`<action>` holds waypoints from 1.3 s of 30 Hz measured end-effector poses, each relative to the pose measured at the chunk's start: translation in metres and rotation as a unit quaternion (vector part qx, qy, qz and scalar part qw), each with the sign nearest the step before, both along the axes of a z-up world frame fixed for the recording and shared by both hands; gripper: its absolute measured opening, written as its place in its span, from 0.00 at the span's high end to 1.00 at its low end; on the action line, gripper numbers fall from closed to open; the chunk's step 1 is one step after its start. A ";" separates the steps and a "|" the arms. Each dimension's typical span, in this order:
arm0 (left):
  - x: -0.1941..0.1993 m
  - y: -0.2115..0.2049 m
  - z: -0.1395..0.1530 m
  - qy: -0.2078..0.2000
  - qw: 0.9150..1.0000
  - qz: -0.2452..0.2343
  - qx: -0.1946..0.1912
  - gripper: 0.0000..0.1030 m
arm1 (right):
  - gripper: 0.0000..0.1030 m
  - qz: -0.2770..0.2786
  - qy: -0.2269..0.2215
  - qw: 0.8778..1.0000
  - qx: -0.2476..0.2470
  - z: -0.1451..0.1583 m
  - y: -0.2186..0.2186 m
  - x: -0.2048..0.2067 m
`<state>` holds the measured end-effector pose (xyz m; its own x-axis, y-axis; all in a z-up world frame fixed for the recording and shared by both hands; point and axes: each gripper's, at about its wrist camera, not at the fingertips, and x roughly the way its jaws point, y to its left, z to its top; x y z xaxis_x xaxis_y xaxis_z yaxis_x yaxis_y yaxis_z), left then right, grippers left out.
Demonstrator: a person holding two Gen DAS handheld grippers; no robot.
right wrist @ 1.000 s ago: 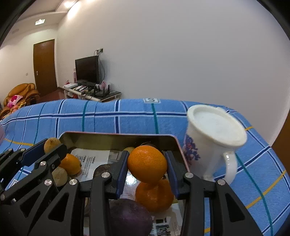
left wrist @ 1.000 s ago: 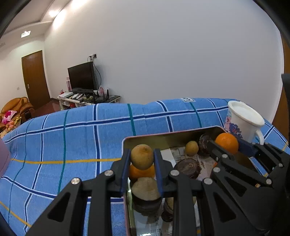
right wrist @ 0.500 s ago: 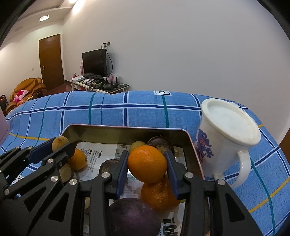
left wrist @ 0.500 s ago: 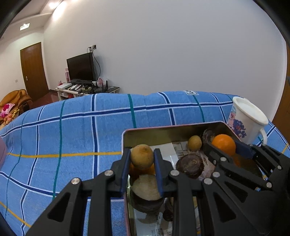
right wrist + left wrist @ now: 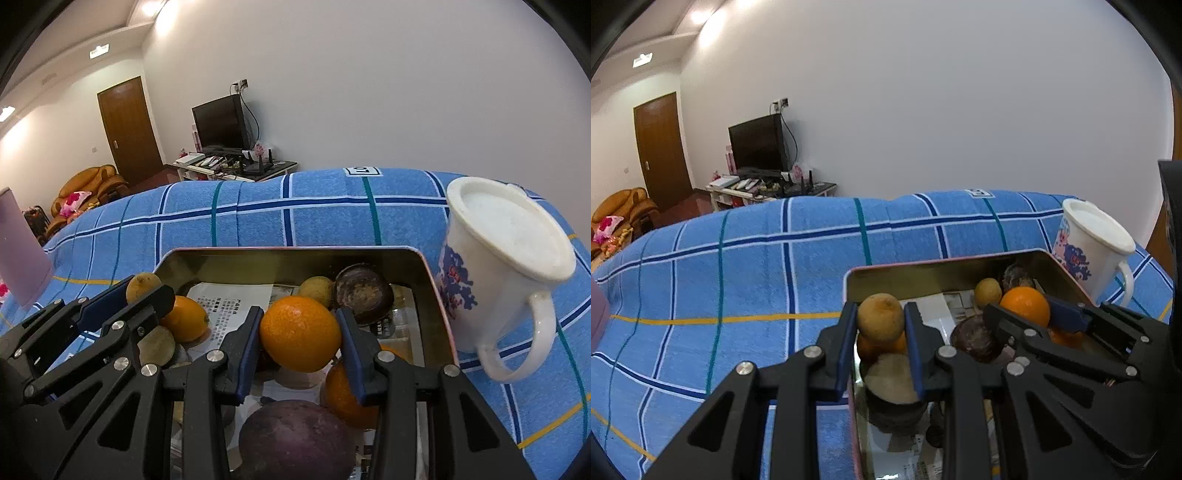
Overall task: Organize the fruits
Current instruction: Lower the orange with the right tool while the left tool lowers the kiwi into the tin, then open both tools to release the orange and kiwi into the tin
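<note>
Meanwhile, both grippers stay clamped over the tin (image 5: 295, 254) at frame centre, left gripper (image 5: 881, 325) fingers on a brownish fruit (image 5: 881, 321), right gripper (image 5: 299, 334) fingers on an orange (image 5: 299, 332), neither fruit released since a second earlier.

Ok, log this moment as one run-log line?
left hand-held gripper: shut on yellow-brown fruit | right hand-held gripper: shut on orange | both above metal tin | mug beside tin

My right tongs (image 5: 300, 334) clamp an orange (image 5: 300, 333) above the metal tin (image 5: 295, 258); my left tongs (image 5: 142, 291) pinch a yellowish fruit (image 5: 142, 286) at its left edge. A white mug (image 5: 498, 273) stands beside it on the blue checked bed (image 5: 258, 218).
</note>
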<state>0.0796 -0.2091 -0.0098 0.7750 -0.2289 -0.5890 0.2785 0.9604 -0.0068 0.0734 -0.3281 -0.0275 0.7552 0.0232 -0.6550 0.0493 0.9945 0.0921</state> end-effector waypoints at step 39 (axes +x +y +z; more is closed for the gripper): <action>-0.044 0.049 0.028 -0.121 0.988 0.096 -0.017 0.00 | 0.23 -0.079 -0.214 0.973 -0.011 0.038 -0.005 -0.058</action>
